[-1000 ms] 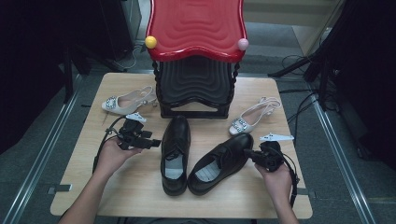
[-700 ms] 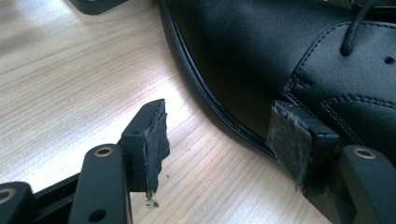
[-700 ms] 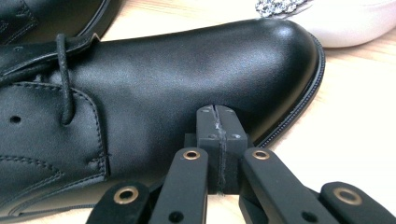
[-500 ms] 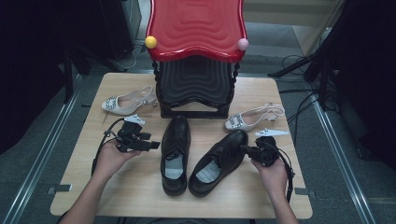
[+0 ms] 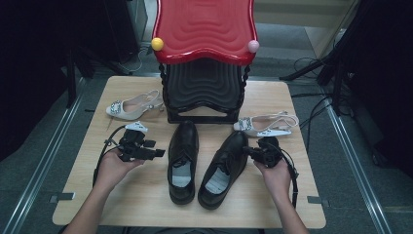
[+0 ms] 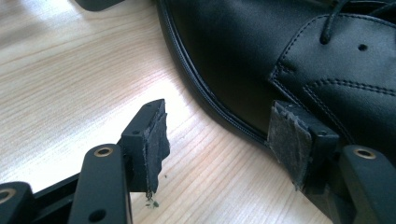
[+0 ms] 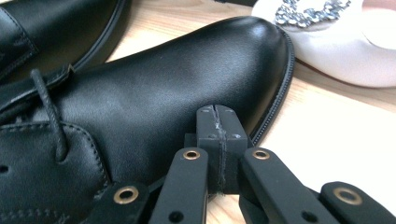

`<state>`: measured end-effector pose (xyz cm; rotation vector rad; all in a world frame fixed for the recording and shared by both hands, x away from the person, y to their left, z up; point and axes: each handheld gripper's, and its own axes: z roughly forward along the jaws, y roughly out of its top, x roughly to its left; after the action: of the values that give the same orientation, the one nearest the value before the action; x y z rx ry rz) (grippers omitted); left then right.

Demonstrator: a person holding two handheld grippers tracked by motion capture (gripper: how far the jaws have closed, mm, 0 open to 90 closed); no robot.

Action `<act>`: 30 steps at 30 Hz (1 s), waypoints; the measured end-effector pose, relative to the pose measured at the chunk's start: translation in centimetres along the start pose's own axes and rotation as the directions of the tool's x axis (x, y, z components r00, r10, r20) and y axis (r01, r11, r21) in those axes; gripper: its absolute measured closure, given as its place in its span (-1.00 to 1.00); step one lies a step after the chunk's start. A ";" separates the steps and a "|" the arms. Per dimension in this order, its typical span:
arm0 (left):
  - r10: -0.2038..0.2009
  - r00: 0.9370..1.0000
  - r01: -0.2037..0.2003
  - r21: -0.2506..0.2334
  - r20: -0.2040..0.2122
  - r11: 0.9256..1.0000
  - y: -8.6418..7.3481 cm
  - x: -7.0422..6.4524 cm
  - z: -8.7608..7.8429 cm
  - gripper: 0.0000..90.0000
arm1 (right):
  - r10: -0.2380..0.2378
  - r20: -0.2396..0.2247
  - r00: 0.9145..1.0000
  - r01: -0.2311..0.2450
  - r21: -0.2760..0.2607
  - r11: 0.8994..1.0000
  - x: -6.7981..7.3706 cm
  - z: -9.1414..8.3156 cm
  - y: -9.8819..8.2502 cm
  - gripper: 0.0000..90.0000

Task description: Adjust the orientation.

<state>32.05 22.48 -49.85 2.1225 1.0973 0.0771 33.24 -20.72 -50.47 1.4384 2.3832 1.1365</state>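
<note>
We press our shut right hand-held gripper (image 7: pixel 218 140) against the right black shoe (image 5: pixel 225 168) to push it straight. Our left hand-held gripper (image 6: pixel 224 140) waits open and empty by the left black shoe (image 5: pixel 183 161).

Both forearms enter from below. Left hand (image 5: pixel 116 165) holds left gripper (image 5: pixel 158 154) low and level, pointing right, jaws apart, nothing between. Right hand (image 5: pixel 273 174) holds right gripper (image 5: pixel 246 151) pointing left, jaws pressed together.
</note>
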 end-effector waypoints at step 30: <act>0.073 0.997 -0.072 -0.078 0.009 0.994 -0.5 -1.1 -0.6 0.05 | -0.047 -0.084 0.995 0.045 -0.027 0.999 2.4 -1.9 -0.6 1.00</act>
<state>30.85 22.23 -49.42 2.0902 0.9944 0.1399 30.66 -19.93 -48.93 1.3463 2.4356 1.2343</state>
